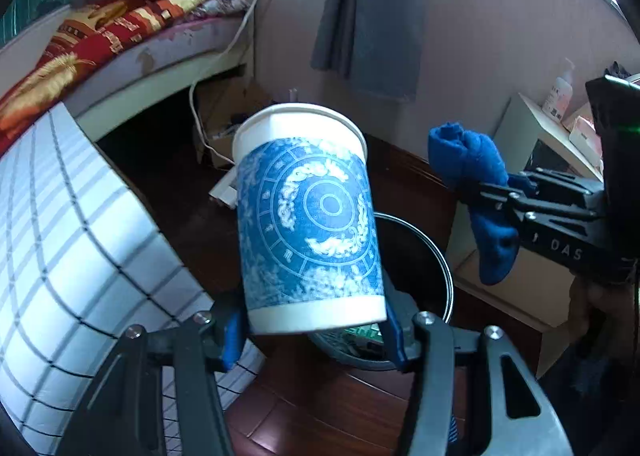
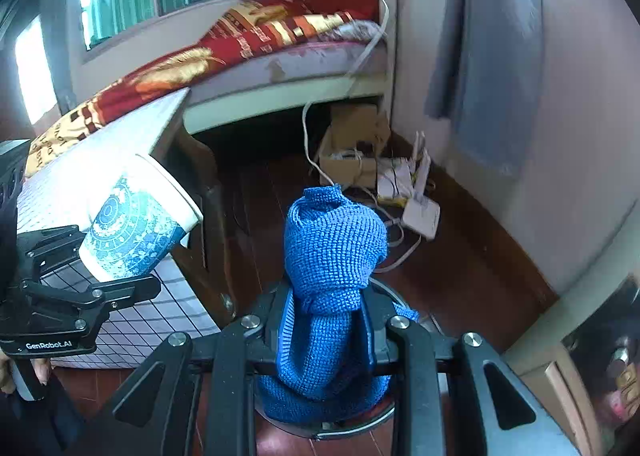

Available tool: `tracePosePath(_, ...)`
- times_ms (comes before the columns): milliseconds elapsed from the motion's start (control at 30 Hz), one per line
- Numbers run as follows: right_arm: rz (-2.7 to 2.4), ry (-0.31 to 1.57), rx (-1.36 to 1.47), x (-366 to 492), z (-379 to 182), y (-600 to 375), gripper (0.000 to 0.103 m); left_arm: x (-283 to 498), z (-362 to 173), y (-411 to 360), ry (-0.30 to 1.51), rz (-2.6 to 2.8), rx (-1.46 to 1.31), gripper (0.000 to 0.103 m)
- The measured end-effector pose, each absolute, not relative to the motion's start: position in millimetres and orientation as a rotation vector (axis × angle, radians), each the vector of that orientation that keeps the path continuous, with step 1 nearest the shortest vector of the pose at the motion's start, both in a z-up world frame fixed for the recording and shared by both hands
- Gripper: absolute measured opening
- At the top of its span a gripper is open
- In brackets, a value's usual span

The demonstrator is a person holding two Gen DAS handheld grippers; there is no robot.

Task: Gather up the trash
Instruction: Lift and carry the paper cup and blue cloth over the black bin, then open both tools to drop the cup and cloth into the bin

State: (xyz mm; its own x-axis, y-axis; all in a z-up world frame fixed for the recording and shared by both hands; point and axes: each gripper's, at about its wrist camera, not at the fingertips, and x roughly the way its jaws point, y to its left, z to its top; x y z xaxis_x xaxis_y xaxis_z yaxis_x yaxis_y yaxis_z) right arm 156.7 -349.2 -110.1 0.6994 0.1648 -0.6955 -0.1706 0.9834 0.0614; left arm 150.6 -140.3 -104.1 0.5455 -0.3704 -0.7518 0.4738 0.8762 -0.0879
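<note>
My left gripper (image 1: 314, 330) is shut on a paper cup (image 1: 308, 215) with a blue-and-white circular pattern, gripped near its base, rim away from me. Behind and below the cup stands a round dark trash bin (image 1: 436, 256) with some litter inside. My right gripper (image 2: 326, 326) is shut on a blue knitted cloth (image 2: 332, 248) that stands up between its fingers and droops below them. In the left wrist view the right gripper (image 1: 486, 191) holds that cloth (image 1: 468, 163) just right of the bin. In the right wrist view the left gripper (image 2: 96, 276) and cup (image 2: 136, 219) are at the left; the bin's rim (image 2: 360, 422) shows under the cloth.
A table with a white checked cloth (image 1: 60, 240) stands left of the bin. Behind are a bed (image 2: 280, 55), a cardboard box (image 2: 352, 139), a white router with cables (image 2: 422, 213) on the dark wooden floor, a grey hanging curtain (image 1: 368, 15), and a low cabinet (image 1: 532, 288) at right.
</note>
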Motion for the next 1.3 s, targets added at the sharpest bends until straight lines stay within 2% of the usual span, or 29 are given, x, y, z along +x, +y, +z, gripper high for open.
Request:
tracePosePath(733, 0.258, 1.039, 0.018, 220, -223, -381, 0.03, 198, -202, -196, 1.05, -0.56, 0.063, 0.057)
tracePosePath(767, 0.257, 1.064, 0.023, 224, -228, -382, 0.035, 198, -205, -198, 1.046, -0.545, 0.079, 0.058)
tracePosePath(800, 0.243, 1.064, 0.027, 224, -230, -385, 0.043, 199, -208, -197, 1.044, -0.494, 0.11, 0.069)
tracePosePath(833, 0.228, 1.052, 0.044, 222, -229, -390, 0.079, 200, -209, -194, 1.05, -0.463, 0.118, 0.087)
tracePosePath(867, 0.231, 1.046, 0.06, 220, -227, -393, 0.101, 199, -209, -189, 1.05, -0.45, 0.1, 0.093)
tracePosePath(900, 0.216, 1.043, 0.065, 218, -223, -395, 0.101, 196, -206, -182, 1.041, -0.436, 0.083, 0.098)
tracePosePath(1067, 0.122, 0.984, 0.045, 206, -206, -399, 0.103, 183, -185, -157, 0.971, -0.355, 0.05, 0.102)
tracePosePath(1300, 0.071, 0.936, -0.007, 191, -190, -388, 0.103, 164, -164, -144, 0.919, -0.314, 0.079, 0.102)
